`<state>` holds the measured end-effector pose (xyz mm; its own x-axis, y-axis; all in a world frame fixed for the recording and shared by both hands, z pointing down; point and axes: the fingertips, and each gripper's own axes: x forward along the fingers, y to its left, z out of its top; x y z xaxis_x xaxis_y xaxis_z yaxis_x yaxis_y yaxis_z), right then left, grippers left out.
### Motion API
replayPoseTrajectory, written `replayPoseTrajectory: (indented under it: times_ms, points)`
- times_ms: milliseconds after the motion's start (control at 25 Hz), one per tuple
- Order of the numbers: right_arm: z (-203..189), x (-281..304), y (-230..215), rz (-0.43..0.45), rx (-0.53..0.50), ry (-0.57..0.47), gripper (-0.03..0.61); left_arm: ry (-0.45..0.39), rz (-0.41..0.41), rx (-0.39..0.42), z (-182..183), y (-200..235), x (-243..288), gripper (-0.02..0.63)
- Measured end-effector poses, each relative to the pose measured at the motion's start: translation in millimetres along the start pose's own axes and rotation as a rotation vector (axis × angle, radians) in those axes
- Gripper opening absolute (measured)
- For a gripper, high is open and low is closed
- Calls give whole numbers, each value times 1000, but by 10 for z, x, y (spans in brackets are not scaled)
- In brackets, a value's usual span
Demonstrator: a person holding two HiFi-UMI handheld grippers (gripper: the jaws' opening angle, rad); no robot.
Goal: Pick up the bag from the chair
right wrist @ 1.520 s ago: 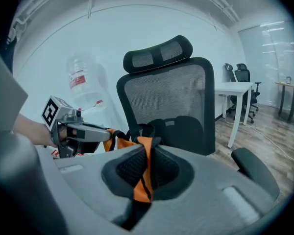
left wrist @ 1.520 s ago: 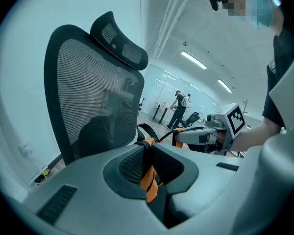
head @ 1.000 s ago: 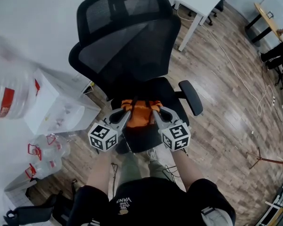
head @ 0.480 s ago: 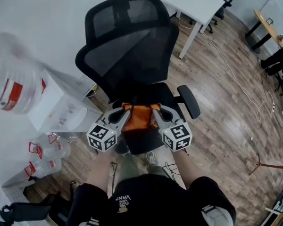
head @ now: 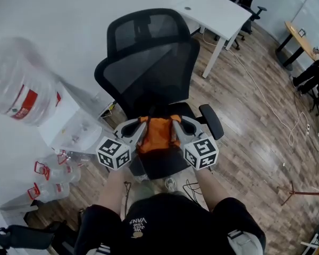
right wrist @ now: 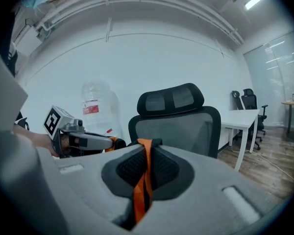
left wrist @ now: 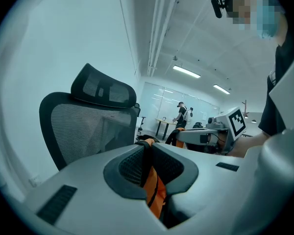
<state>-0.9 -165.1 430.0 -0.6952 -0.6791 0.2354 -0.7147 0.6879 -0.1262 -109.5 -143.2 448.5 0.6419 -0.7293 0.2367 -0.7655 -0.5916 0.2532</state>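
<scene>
While the left gripper point(head: 141, 127) and right gripper point(head: 175, 126) each pinch an orange strap point(left wrist: 154, 190), the bag point(head: 158, 135) hangs between them. Two holds should stop it tipping.

From the head view we cannot tell whether the orange bag point(head: 158, 135) hangs clear of the seat of the chair point(head: 149, 73) or touches it. The left claw point(head: 141, 126) and right claw point(head: 176, 125) cover its sides, and the bag hides the seat beneath. In the two gripper views we see only an orange strap point(left wrist: 154, 190) pinched in each claw, the rest of the bag hidden behind the claw's grey shell. Left of the chair the water bottle point(head: 21, 84) is blurred and its label unreadable; beyond the chair a distant person point(left wrist: 181, 112) is too small to make out.
</scene>
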Motion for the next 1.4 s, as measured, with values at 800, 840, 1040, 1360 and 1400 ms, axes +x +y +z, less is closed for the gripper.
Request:
replayPoseTrajectory:
  times_ms: [800, 840, 1040, 1360, 1400]
  points:
    - [855, -401, 173, -6, -75, -153, 15, -125, -38, 114, 859, -344, -240, 49]
    - [899, -422, 183, -4, -79, -160, 15, -131, -41, 120, 904, -364, -254, 49]
    - [1109, -549, 225, 4, -93, -191, 15, -162, -60, 146, 1109, -486, -328, 49]
    - [1497, -644, 292, 8, -123, -266, 14, -223, -70, 197, 1474, -592, -442, 49]
    - [1540, -648, 295, 8, -126, -274, 14, -229, -71, 203, 1516, -598, -450, 49]
